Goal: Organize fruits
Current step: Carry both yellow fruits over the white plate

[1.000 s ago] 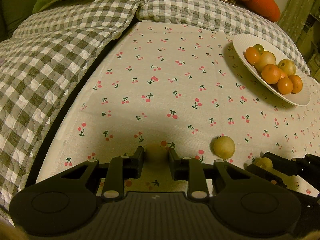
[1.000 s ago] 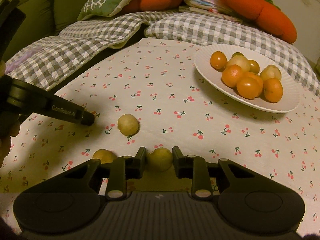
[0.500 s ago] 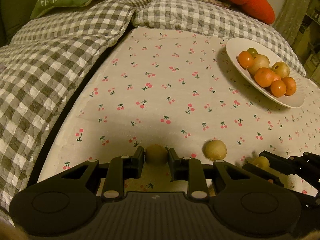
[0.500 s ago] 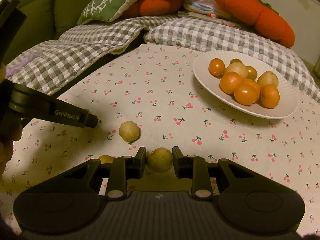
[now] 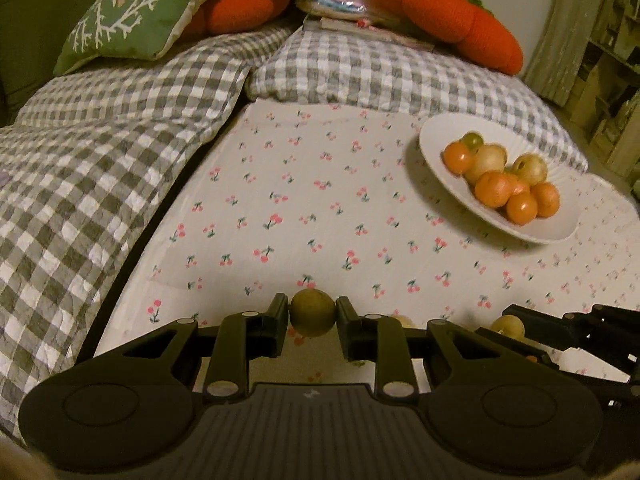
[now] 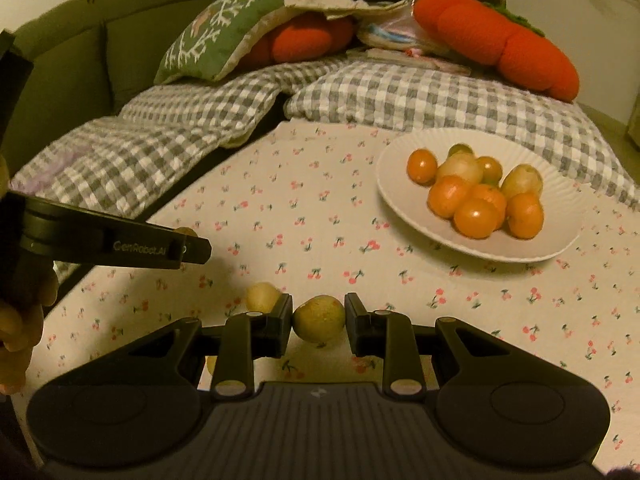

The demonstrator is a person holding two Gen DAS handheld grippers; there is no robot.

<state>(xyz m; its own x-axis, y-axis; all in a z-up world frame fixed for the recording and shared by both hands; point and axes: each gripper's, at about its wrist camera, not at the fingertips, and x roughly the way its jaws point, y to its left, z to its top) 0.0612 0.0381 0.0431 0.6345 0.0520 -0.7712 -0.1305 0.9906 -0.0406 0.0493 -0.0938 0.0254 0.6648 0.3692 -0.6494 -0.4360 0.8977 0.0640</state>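
— Cherry-print cloth covers the table [image 5: 304,184], with a checked quilt [image 5: 100,168] bunched along its far and left edges. What do the tongs have?

— The left tongs [image 5: 313,316] pinch a yellow-green fruit [image 5: 313,318] between their tips. The right tongs [image 6: 318,318] pinch another yellow-green fruit [image 6: 319,318] the same way. Both fruits look lifted clear of the cloth, though I can't be sure.

— And where should they go?

— Likely the white plate [image 6: 532,248], ahead and to the right of both tongs, already heaped with orange and yellow fruit [image 6: 476,196].

— Risks?

— Round, smooth fruit gripped only at the tips could squirt out and roll. Dropped onto the heap, it might knock others over the low rim. One loose pale fruit [image 6: 262,297] sits just left of the right tongs and could get nudged.

— Room to move?

— Plenty of bare cloth ahead. The two tongs are near each other, so they'd best go one at a time.
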